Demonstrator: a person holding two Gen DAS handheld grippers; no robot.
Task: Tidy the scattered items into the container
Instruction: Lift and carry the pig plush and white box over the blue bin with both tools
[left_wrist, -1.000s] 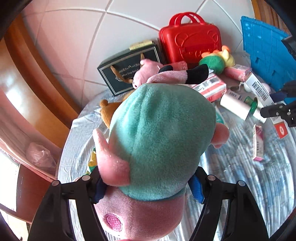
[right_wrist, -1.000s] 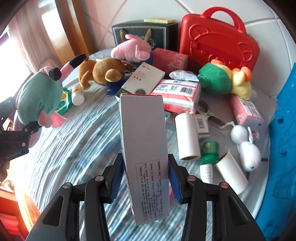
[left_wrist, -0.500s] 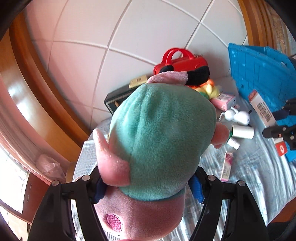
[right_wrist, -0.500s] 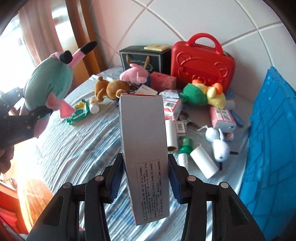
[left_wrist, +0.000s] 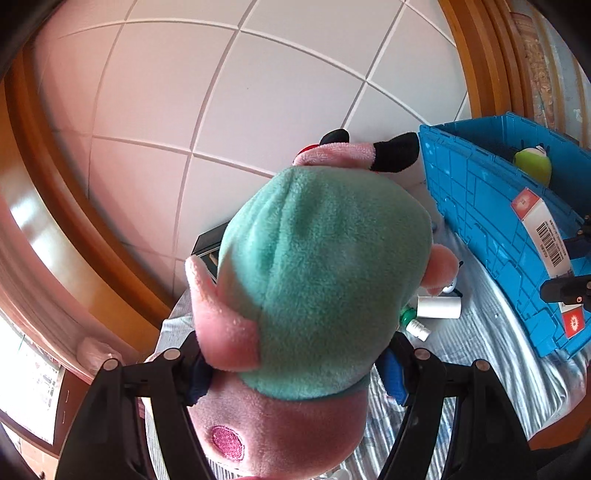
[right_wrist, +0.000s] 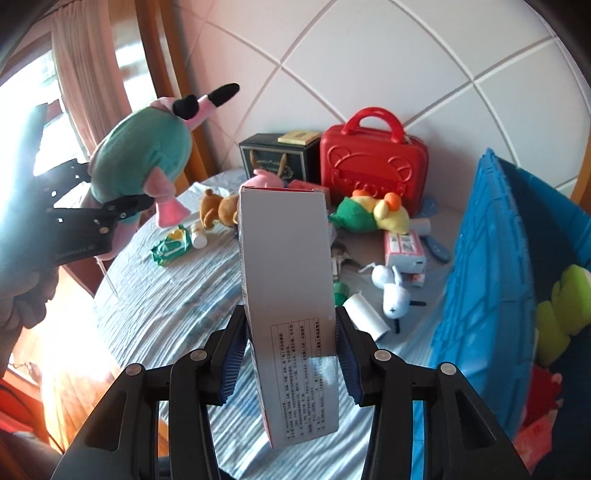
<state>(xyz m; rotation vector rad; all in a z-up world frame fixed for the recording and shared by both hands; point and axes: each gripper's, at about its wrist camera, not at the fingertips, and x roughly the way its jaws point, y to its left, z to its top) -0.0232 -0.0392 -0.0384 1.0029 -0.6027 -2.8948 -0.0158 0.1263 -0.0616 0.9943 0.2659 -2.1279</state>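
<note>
Both grippers lifted off the bed since earlier frames, clutter now lower and farther | left gripper (left_wrist: 295, 373) clamped on pig plush (left_wrist: 317, 280), body between pads, legs pointing away | right gripper (right_wrist: 288, 350) clamped on white carton (right_wrist: 286, 280), upright between pads | blue crate (right_wrist: 491, 266) just right of carton, green toy (right_wrist: 561, 310) inside

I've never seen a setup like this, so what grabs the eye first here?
A pink plush pig in a teal dress fills the left view, clamped in the left gripper. The right gripper holds a tall white box above the toy-strewn table, beside the blue crate.
</note>
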